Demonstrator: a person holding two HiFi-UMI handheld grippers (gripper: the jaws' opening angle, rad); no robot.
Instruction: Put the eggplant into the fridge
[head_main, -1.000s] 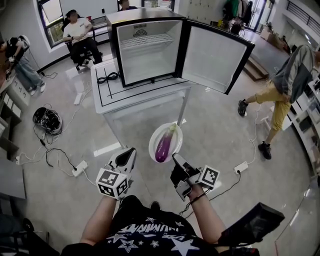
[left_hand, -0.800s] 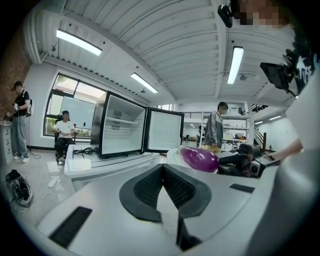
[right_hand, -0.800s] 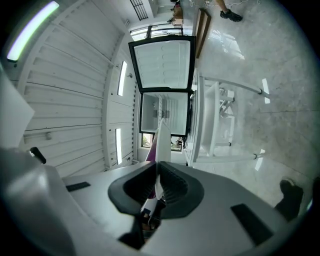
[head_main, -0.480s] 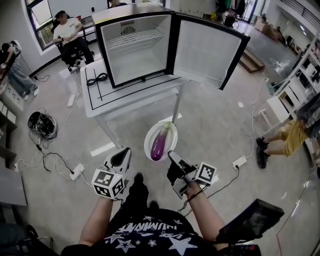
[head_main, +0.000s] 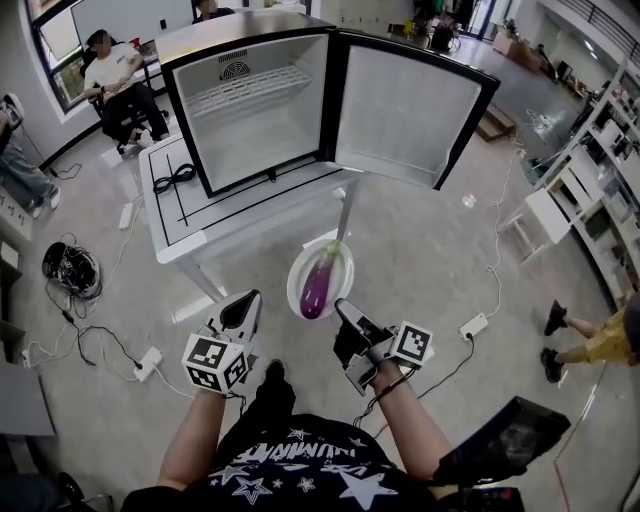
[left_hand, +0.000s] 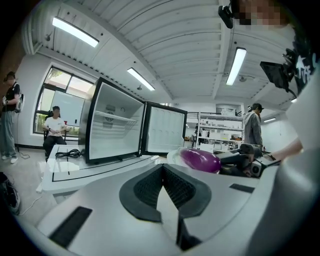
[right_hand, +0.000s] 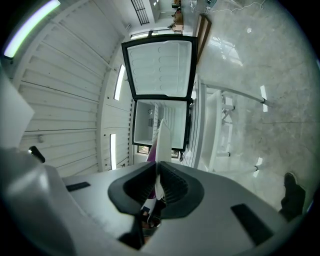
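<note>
A purple eggplant (head_main: 318, 283) lies on a white plate (head_main: 341, 262) held in the air in front of me. My right gripper (head_main: 341, 306) is shut on the plate's near rim; in the right gripper view the plate (right_hand: 164, 135) stands edge-on between the jaws, with a sliver of eggplant (right_hand: 151, 153) beside it. My left gripper (head_main: 243, 306) hangs to the plate's left, shut and holding nothing. In the left gripper view the eggplant (left_hand: 200, 160) shows to the right. The small fridge (head_main: 250, 110) stands ahead on a white table (head_main: 190, 225), empty, with its door (head_main: 405, 105) swung wide to the right.
A black cable (head_main: 178, 178) lies on the table left of the fridge. Cables and power strips (head_main: 148, 361) trail over the floor at left. A person sits on a chair (head_main: 110, 75) behind the table. Shelving (head_main: 600, 190) lines the right side, and a walker's legs (head_main: 590, 340) show there.
I have moved closer to the fridge, which now sits larger and lower in view. The plate with the eggplant stays in the right gripper. The walker at right has moved off toward the edge.
</note>
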